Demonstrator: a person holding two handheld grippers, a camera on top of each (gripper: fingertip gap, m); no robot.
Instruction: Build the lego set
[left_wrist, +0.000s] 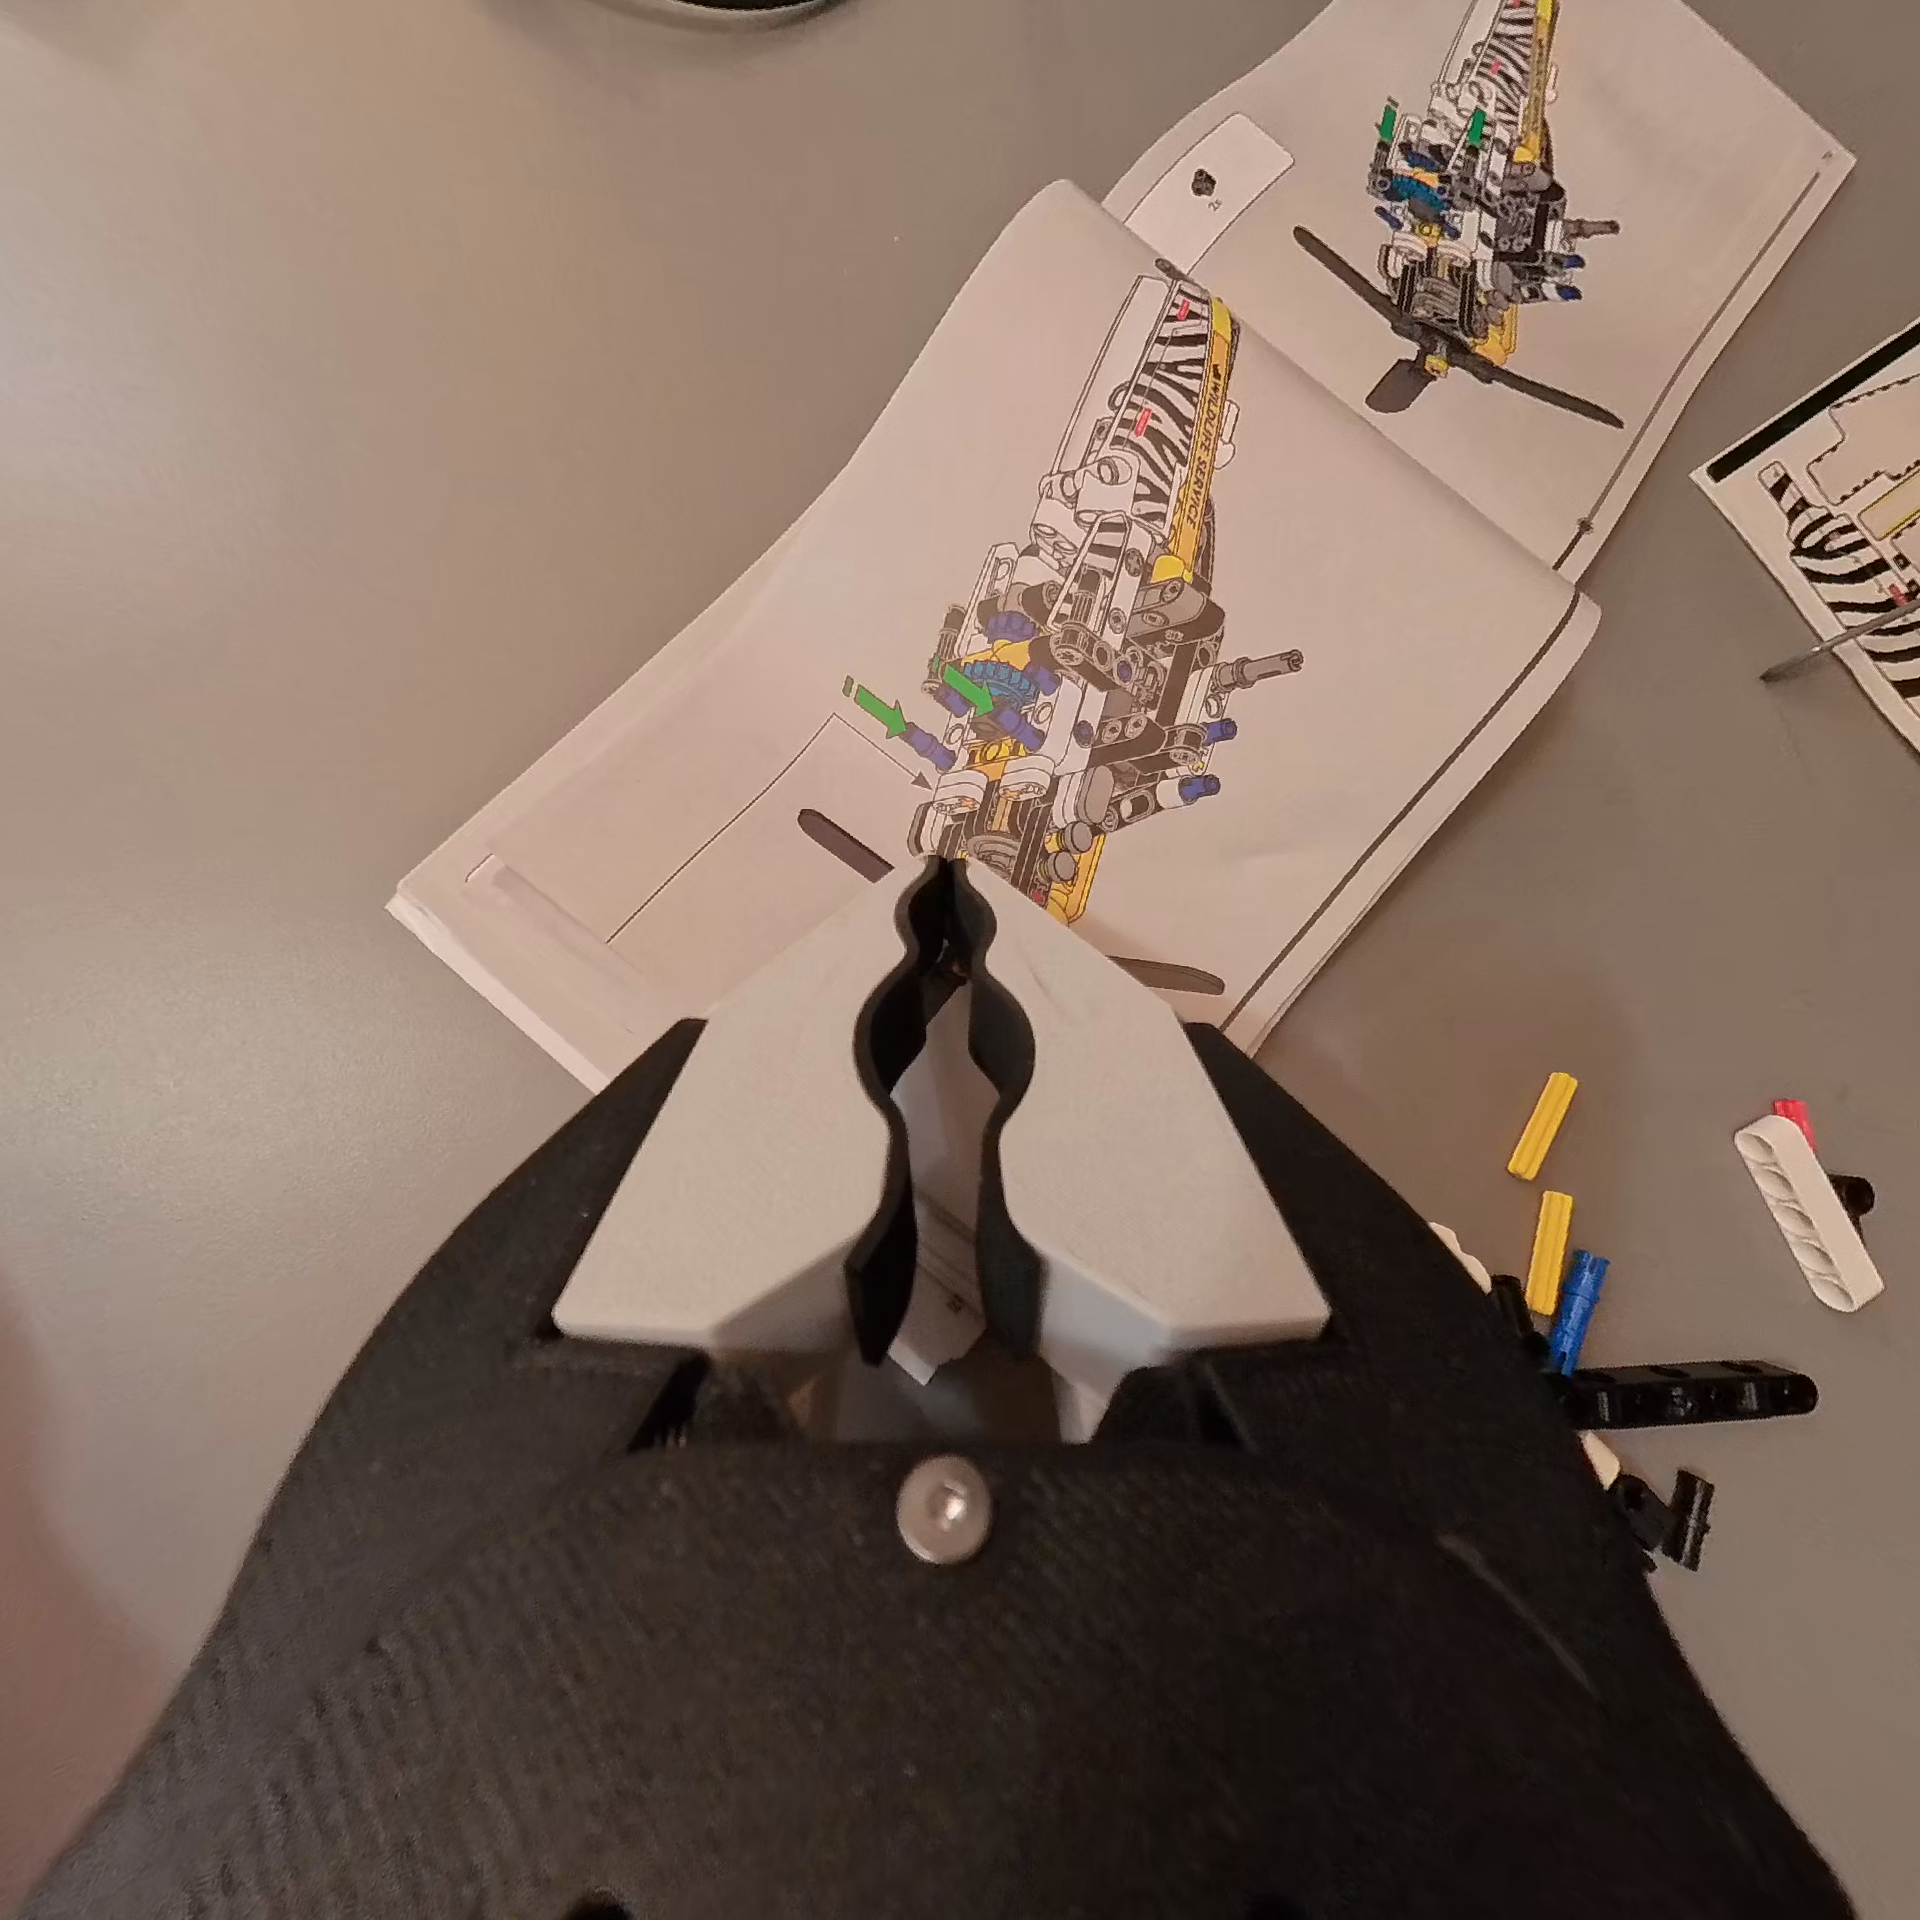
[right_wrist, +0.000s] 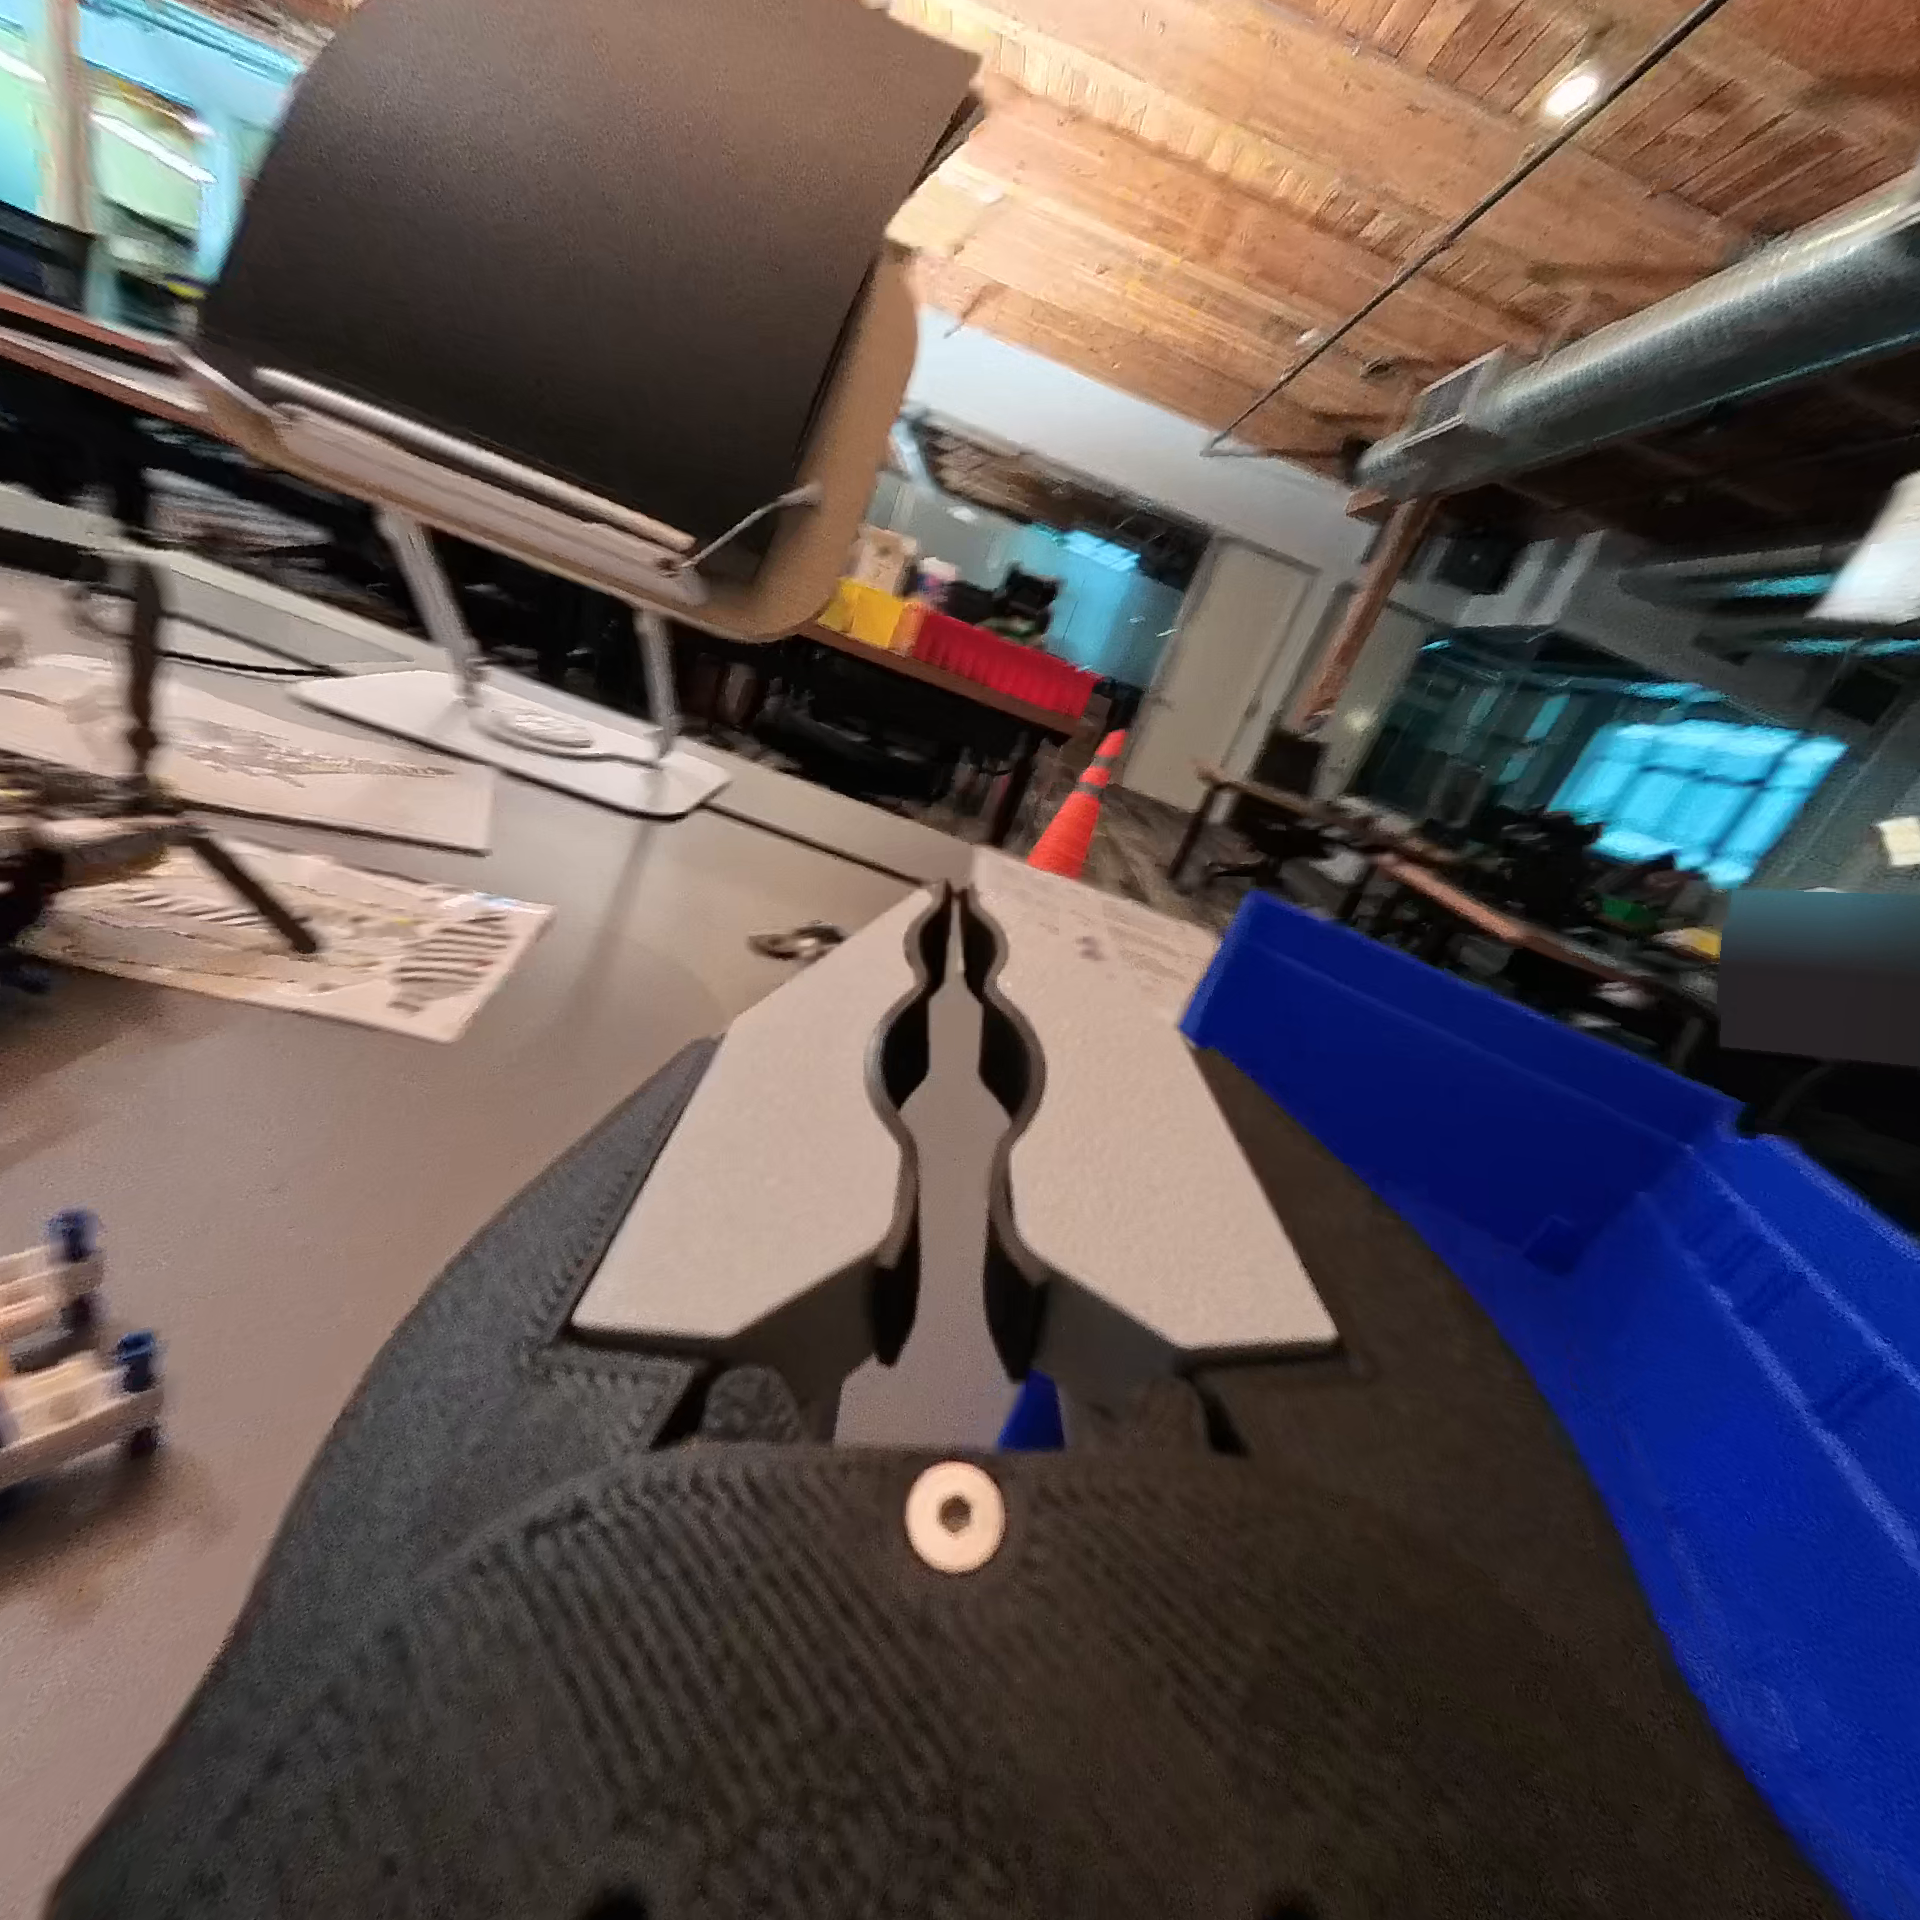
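Left gripper (left_wrist: 943, 868) and right gripper (right_wrist: 958, 896) closed, empty.

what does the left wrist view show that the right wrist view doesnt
Only the left wrist view shows the open paper instruction booklet, two yellow plastic pins, a white plastic beam and a long black plastic beam, with the left claw shut. Only the right wrist view shows the blue plastic bin, a grey laptop on a stand, an orange traffic cone and the shut right claw. Both show the grey table.
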